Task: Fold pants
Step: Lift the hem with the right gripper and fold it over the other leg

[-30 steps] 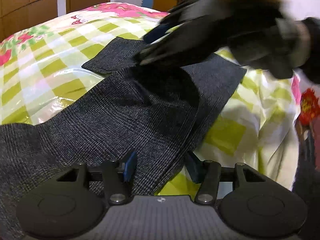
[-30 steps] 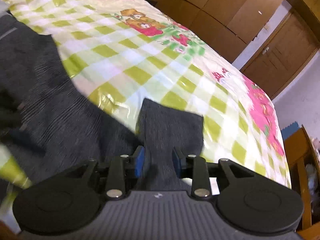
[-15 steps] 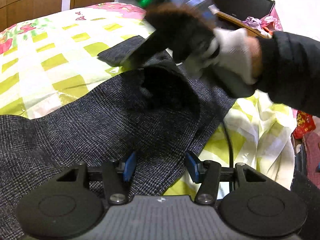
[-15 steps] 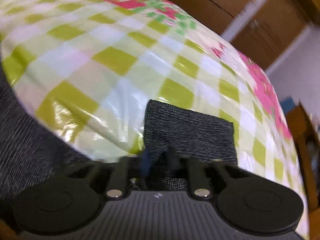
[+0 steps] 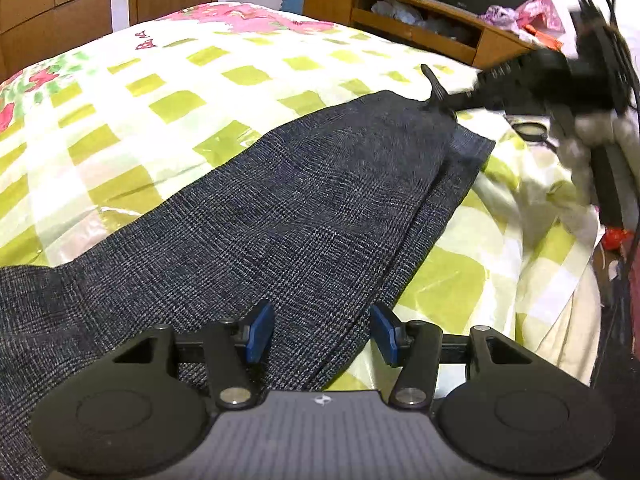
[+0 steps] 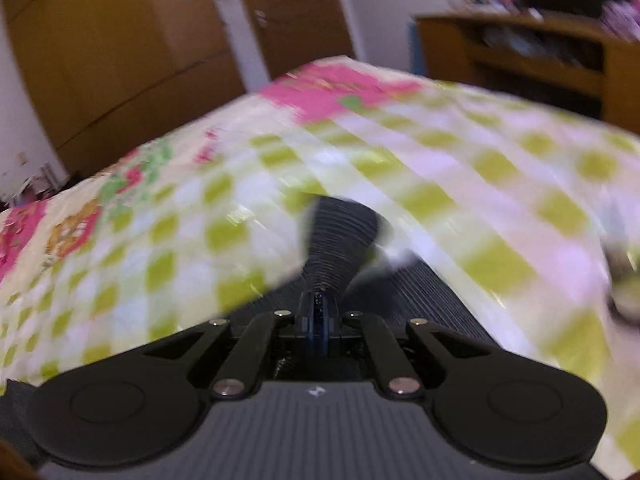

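Pinching the far hem of the pants [image 5: 304, 200], the right gripper [image 6: 320, 316] risked slipping, while the left gripper [image 5: 320, 334] hung spread over the near edge.

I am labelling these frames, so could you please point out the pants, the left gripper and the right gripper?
pants [image 5: 304, 216]: left wrist view, upper leg panel.
left gripper [image 5: 322, 334]: left wrist view, between open fingertips.
right gripper [image 6: 319, 314]: right wrist view, fingertips pinching fabric.
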Available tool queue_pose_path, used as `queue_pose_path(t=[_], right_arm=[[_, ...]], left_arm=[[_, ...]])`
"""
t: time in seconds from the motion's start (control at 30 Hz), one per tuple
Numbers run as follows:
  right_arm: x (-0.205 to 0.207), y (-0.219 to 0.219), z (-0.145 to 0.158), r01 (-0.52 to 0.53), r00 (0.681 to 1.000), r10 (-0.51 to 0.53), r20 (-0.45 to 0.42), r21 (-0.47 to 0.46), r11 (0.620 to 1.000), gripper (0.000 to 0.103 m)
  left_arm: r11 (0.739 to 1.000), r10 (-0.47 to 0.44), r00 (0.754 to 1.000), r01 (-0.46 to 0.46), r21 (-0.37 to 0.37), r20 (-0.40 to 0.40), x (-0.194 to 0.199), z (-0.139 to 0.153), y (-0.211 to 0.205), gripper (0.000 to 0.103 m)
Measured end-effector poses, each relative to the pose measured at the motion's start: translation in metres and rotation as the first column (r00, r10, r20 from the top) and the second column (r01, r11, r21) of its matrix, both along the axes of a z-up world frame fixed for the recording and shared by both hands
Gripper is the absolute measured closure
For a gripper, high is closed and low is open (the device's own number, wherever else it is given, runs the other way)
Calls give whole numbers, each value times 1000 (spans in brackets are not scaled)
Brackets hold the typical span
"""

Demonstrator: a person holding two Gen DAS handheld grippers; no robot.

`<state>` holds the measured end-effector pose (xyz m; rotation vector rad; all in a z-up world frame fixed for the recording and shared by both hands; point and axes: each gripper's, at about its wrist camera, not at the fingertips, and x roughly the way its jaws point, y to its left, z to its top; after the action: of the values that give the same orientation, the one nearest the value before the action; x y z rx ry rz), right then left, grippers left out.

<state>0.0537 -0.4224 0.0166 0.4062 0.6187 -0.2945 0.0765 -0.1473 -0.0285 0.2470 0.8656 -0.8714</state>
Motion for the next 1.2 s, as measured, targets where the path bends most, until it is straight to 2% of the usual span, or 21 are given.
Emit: queue_pose_path(t=[0.07, 0.17, 0.23, 0.3, 0.43, 0.47, 0.5, 0.6, 0.77, 0.8, 0.9, 0.97, 1.0, 1.1, 1.2], right_arm=[[-13, -11, -17, 36, 999, -37, 8, 78, 996, 97], [-22, -28, -36, 82, 994, -96, 48, 236, 968, 91], [-26, -36, -40, 82, 989, -115, 94, 297, 951, 85], [-31, -42, -40, 88, 983, -136, 122, 335, 938, 74], [-20, -50, -42, 145, 982, -176, 75, 310, 940, 75], [-18, -52, -44, 163, 980, -191, 61, 307, 938, 93], [-17, -54, -46, 175, 978, -201, 53, 310, 935, 99], [-25, -59, -42, 156, 975, -200, 94, 348, 924, 99], [-53, -49, -13, 106, 955, -182, 233, 304, 947, 100], [-59, -50, -18, 120, 953, -195, 232, 303, 945, 100], [-61, -60, -51, 192, 964, -242, 112, 338, 921, 99], [-63, -66, -68, 211, 966, -253, 57, 393, 895, 97], [-65, -68, -69, 212, 964, -259, 63, 409, 888, 94], [-65, -70, -62, 214, 962, -263, 73, 398, 892, 92], [-66, -76, -58, 244, 956, -289, 48, 412, 878, 88]], left_arm=[[1000, -1, 1000, 1, 16, 3, 1, 0, -3, 39], [999, 0, 1000, 0, 41, 9, 0, 2, -9, 39], [999, 1, 1000, -1, 53, 12, -1, 2, -11, 39], [998, 2, 1000, -3, 57, 10, -1, 2, -12, 39], [998, 1, 1000, -1, 59, 15, -2, 3, -17, 39], [998, -2, 1000, 1, 60, 22, -3, 4, -19, 39], [998, -5, 1000, 3, 59, 30, -3, 6, -20, 39], [999, -10, 998, 7, 40, 55, -3, 14, -23, 39], [1000, -22, 999, 21, 23, 47, -2, 13, -29, 39], [999, -28, 999, 27, 34, 41, -2, 9, -31, 39], [997, -46, 998, 43, 62, 38, -7, 0, -35, 39], [997, -50, 998, 47, 62, 36, -8, 0, -35, 39], [997, -51, 998, 48, 62, 33, -7, 1, -35, 39], [997, -47, 998, 45, 62, 31, -4, 1, -36, 39], [998, -46, 998, 44, 54, 33, -6, 0, -36, 39]])
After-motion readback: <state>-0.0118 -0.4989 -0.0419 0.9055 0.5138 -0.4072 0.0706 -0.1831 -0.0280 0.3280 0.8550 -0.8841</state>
